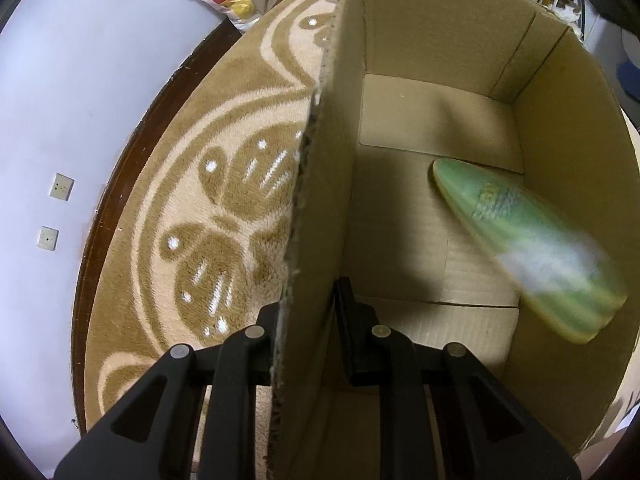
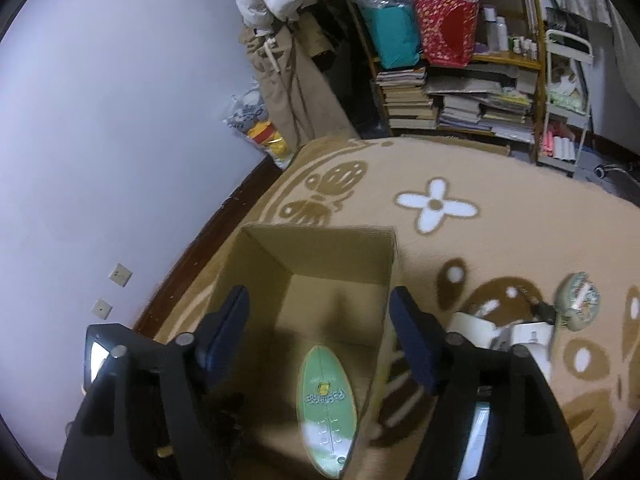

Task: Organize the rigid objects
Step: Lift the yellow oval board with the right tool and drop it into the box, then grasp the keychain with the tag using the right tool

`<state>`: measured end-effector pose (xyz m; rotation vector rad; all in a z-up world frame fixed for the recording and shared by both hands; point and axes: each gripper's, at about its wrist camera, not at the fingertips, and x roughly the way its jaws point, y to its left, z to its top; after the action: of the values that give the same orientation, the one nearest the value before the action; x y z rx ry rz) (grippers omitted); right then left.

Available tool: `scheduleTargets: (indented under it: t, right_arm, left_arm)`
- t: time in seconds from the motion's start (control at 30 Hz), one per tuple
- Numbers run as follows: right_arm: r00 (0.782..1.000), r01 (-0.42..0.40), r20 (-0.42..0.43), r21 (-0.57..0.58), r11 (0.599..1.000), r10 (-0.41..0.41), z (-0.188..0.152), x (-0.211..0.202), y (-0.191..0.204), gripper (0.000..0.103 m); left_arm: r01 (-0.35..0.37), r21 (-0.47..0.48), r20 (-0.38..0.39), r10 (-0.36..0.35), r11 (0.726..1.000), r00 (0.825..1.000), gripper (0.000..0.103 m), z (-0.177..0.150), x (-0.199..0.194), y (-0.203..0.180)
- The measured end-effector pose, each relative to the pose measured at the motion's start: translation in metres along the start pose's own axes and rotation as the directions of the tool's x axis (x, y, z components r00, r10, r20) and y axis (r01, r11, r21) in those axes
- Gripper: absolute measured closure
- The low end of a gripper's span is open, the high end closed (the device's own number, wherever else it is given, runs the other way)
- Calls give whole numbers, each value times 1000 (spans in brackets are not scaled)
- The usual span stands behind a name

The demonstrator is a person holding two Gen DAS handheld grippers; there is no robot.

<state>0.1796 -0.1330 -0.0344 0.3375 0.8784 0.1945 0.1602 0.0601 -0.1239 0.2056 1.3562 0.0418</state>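
The right tool [image 2: 318, 344] hangs over an open cardboard box [image 2: 316, 252] on a tan patterned carpet [image 2: 500, 184], its jaws spread wide with nothing between the pads. A green oval board [image 2: 326, 404] lies inside the box, near its right wall. White containers [image 2: 500, 332] and a round patterned pouch [image 2: 580, 302] sit on the carpet to the right. A cluttered bookshelf [image 2: 460, 80] stands behind.

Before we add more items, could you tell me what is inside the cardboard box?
Only a green oval case shows in the cardboard box, against its right wall. The gripper bodies hide the near floor.
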Motion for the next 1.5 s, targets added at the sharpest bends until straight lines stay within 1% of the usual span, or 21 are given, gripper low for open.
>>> scheduleTargets:
  t: [0.07,0.13,0.4,0.5,0.6,0.9,1.13,1.2,1.27,1.33,1.37,1.5]
  right_arm:
    - [1000,21,8,0,1000,-21,1,-4,-6,16]
    - [999,45,13,-4,999,-45,3,-8,-14,16]
    - [988,154,-11,-3,988,-154,-3,-9,-59,16]
    - [980,199,-27,13,980,-198,-6,-6,-81,16]
    - [963,268,-34,9,963,-268,-10,-4,-100,16]
    - [948,316,-87,113,942,-308,-22,4,-157,16]
    - [934,353,-123,159,922,-336,-35,10,-183,18]
    - [935,349,-140,186,919,-326,-38,12,-191,22]
    - [939,335,-162,223,915,-304,-38,14,-199,23]
    - [942,326,-166,263,908,-290,-39,14,-207,24]
    - [943,323,-170,274,906,-285,-40,15,-208,27]
    - [943,317,-205,298,901,-264,-42,22,-215,48]
  left_arm:
    - [5,-3,-2,-5,1000,1000,85,0,0,0]
    - [-6,-2,1,6,1000,1000,85,-1,0,0]
    - [-6,-2,-1,6,1000,1000,85,-1,-1,-1]
    - [-4,-4,-2,4,1000,1000,85,-1,-2,-1]
    - [-3,-7,-5,3,1000,1000,85,-1,-1,-1]
    - [-11,-2,-11,11,1000,1000,85,0,-1,-2]
    - [-13,1,-11,13,1000,1000,85,1,0,-3]
    - [-12,0,-13,12,1000,1000,85,1,0,-3]
    - [-12,0,-14,12,1000,1000,85,1,0,-4]
    - [-15,0,-14,15,1000,1000,85,2,0,-3]
    - [-18,0,-14,18,1000,1000,85,2,0,-3]
    - [-16,-3,-16,16,1000,1000,85,2,0,-3]
